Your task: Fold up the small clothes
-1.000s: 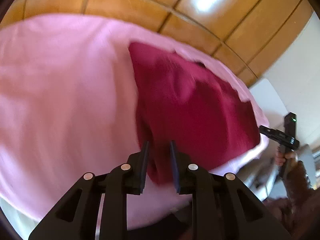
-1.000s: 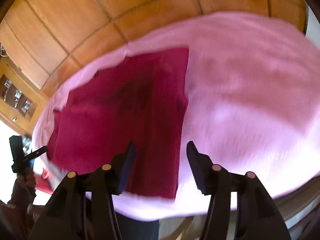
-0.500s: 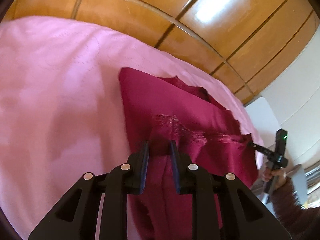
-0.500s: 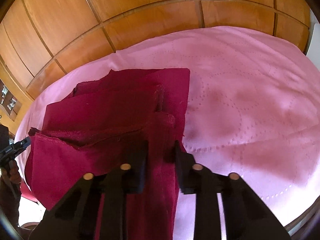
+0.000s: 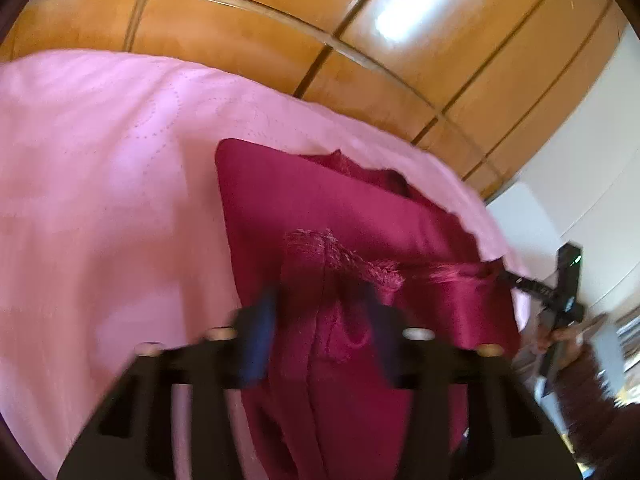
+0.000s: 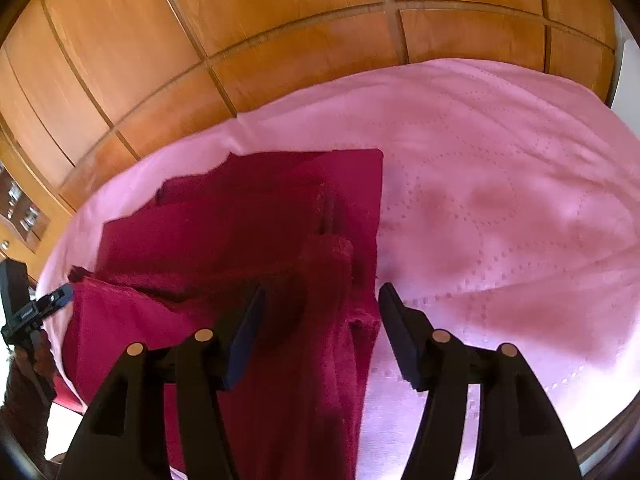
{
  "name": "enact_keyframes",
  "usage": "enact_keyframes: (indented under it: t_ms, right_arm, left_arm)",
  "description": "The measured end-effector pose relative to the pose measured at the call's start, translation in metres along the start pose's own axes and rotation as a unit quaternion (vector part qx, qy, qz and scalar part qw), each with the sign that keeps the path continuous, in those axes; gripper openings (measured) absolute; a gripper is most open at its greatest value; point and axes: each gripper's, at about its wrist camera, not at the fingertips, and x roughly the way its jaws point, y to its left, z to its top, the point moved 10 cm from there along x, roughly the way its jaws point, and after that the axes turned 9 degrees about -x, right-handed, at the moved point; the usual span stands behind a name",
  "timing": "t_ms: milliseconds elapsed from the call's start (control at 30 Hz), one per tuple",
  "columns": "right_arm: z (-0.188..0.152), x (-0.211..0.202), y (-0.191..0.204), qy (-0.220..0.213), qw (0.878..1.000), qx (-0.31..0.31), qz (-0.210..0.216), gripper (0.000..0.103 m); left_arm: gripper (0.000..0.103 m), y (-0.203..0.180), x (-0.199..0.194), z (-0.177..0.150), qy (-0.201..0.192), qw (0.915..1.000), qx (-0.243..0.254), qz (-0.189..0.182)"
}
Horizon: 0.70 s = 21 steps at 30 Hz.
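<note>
A dark red garment (image 5: 320,216) lies partly folded on a pink bedspread (image 5: 100,200); it also shows in the right wrist view (image 6: 240,232). My left gripper (image 5: 322,300) is blurred, its jaws apart, with a fold of the garment between them. My right gripper (image 6: 320,300) is open, its fingers astride the garment's near right edge, not pinching it. The other gripper shows at the right in the left wrist view (image 5: 560,292) and at the left in the right wrist view (image 6: 24,304).
A wooden panelled wall (image 6: 280,40) stands behind the bed. The pink bedspread (image 6: 500,200) stretches wide to the right of the garment. A white wall (image 5: 580,160) and a white panel (image 5: 520,216) are at the far right in the left wrist view.
Both grippers were shut on the garment half a second ago and have opened. The folded-over near layer now rests on the rest of the garment.
</note>
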Motion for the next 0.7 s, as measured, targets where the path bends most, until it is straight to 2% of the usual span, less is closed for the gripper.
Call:
enact_keyframes:
  t_ms: [67, 100, 133, 167, 233, 267, 367, 533, 633, 700]
  right_arm:
    - [-0.002, 0.009, -0.002, 0.01, 1.0, 0.0, -0.004, 0.056]
    - [-0.004, 0.014, -0.003, 0.016, 1.0, 0.001, -0.006, 0.04]
    - [-0.005, 0.018, -0.004, 0.022, 1.0, -0.002, -0.01, 0.032]
    - [-0.006, 0.019, -0.004, 0.024, 0.999, -0.01, -0.021, 0.021]
    - [-0.004, 0.01, -0.003, 0.017, 0.999, -0.018, -0.025, 0.016]
    - [-0.001, 0.001, -0.001, 0.008, 0.999, -0.024, -0.029, 0.006]
    - [0.006, -0.03, 0.007, -0.021, 0.999, -0.04, -0.027, 0.006]
    - [0.04, -0.072, 0.029, -0.08, 0.995, -0.059, -0.004, 0.006]
    - [0.068, -0.073, 0.026, -0.104, 0.993, -0.047, -0.002, 0.006]
    - [0.089, -0.058, 0.018, -0.106, 0.994, -0.031, -0.003, 0.006]
  left_arm:
    - [0.024, 0.002, 0.007, -0.001, 0.003, 0.9999, 0.01, 0.012]
    - [0.018, 0.002, 0.009, -0.002, 0.006, 0.9998, 0.013, 0.015]
    - [0.009, 0.003, 0.008, -0.002, 0.003, 0.9996, 0.019, 0.022]
    - [0.008, 0.002, 0.004, -0.001, -0.006, 0.9992, 0.026, 0.029]
    - [0.007, -0.001, -0.008, 0.002, -0.025, 0.9991, 0.023, 0.026]
    - [0.007, -0.004, -0.019, 0.005, -0.039, 0.9988, 0.02, 0.021]
    - [0.007, -0.017, -0.05, 0.012, -0.074, 0.9971, 0.017, -0.006]
    - [0.006, -0.039, -0.082, 0.03, -0.116, 0.9926, 0.028, -0.021]
    - [0.006, -0.041, -0.084, 0.052, -0.133, 0.9906, 0.03, -0.013]
    - [0.006, -0.034, -0.075, 0.07, -0.137, 0.9902, 0.025, 0.004]
